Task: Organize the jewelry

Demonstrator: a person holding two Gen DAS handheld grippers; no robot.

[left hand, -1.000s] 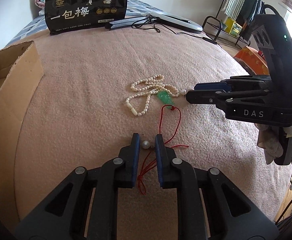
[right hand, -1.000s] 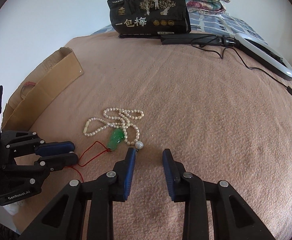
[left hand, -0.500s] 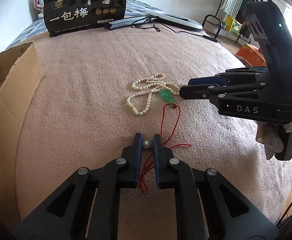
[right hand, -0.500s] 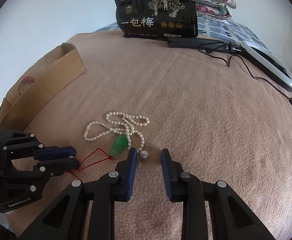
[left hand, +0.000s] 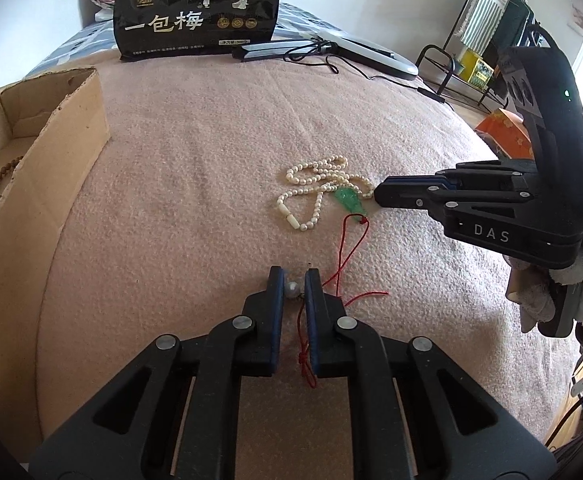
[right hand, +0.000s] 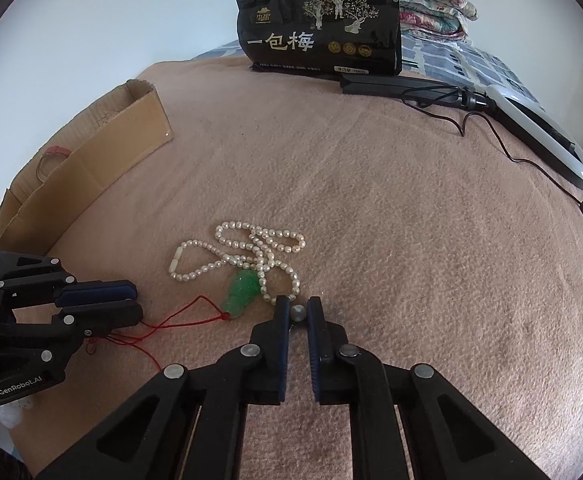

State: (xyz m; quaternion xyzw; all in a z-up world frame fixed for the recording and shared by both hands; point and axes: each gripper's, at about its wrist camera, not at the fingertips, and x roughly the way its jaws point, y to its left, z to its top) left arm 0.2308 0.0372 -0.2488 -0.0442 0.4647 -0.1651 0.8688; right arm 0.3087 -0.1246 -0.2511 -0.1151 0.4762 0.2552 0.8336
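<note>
Both grippers pinch small grey pearl studs on the pink blanket — left gripper narrow on one, right gripper on another. The tangled white pearl necklace and green jade pendant on red cord lie between — light, limp, snag-prone; best taken at the pendant or clasp.

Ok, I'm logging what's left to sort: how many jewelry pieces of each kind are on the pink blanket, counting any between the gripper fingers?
Pearl necklace: 1
Green pendant on red cord: 1
Single pearl bead: 2 (one in left gripper, one in right gripper)
Total: 4
</note>
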